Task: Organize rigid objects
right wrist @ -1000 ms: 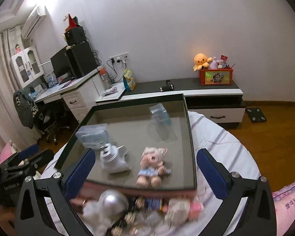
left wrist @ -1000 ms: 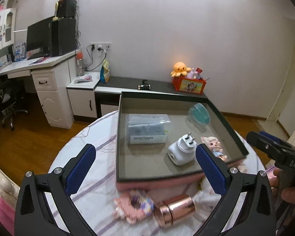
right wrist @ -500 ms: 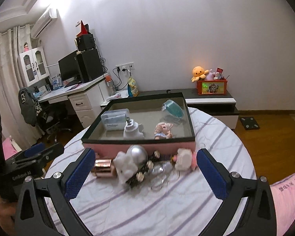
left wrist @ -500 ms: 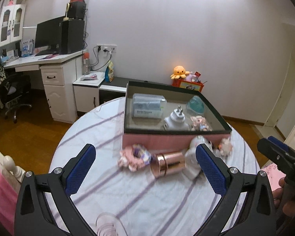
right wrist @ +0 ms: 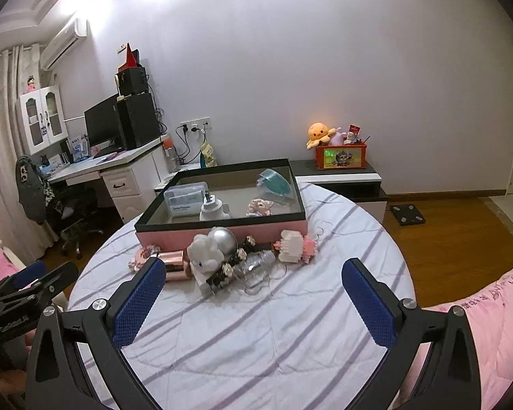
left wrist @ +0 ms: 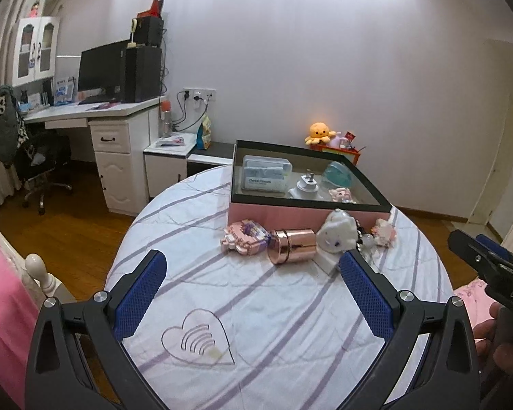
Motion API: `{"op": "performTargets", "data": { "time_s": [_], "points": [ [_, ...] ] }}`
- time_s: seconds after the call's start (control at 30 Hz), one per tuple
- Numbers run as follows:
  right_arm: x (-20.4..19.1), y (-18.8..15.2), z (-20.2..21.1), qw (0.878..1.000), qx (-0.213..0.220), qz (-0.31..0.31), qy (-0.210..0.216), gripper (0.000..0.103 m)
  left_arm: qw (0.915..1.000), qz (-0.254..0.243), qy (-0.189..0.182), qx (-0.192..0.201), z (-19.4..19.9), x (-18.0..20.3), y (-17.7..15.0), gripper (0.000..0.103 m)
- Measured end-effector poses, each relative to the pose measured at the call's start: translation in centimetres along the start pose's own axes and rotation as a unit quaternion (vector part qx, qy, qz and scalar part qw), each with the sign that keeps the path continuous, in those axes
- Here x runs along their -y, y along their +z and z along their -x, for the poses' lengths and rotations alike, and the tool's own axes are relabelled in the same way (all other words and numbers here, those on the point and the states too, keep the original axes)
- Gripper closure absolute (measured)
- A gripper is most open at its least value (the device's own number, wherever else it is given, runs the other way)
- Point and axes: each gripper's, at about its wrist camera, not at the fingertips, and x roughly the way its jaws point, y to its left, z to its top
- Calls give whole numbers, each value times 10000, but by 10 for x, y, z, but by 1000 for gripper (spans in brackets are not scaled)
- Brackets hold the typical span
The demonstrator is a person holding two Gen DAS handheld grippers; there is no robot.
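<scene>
Both grippers have pulled back from the box (right wrist: pixel 222 235) since a second ago; the whole table (right wrist: pixel 290 341) now shows. The left gripper (left wrist: pixel 253 294) and right gripper (right wrist: pixel 253 294) hang over the striped cloth, jaws spread wide, holding nothing. Four items already lie in the box; the rest cluster just before its pink wall: brick toy (left wrist: pixel 246 235), copper jar (left wrist: pixel 292 244), white plush (right wrist: pixel 205 254), silver ball (right wrist: pixel 224 239). Probably best to take an outer piece first, the jar across its body, so that neighbours stay put.
</scene>
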Motion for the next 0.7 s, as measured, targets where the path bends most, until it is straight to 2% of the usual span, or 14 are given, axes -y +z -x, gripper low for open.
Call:
{"op": "performTargets", "data": {
  "time_s": [0.7],
  "points": [
    [0, -10, 6, 9999, -70, 43, -67, 0, 9999, -62, -105, -61, 7, 14, -12, 0]
  ]
}}
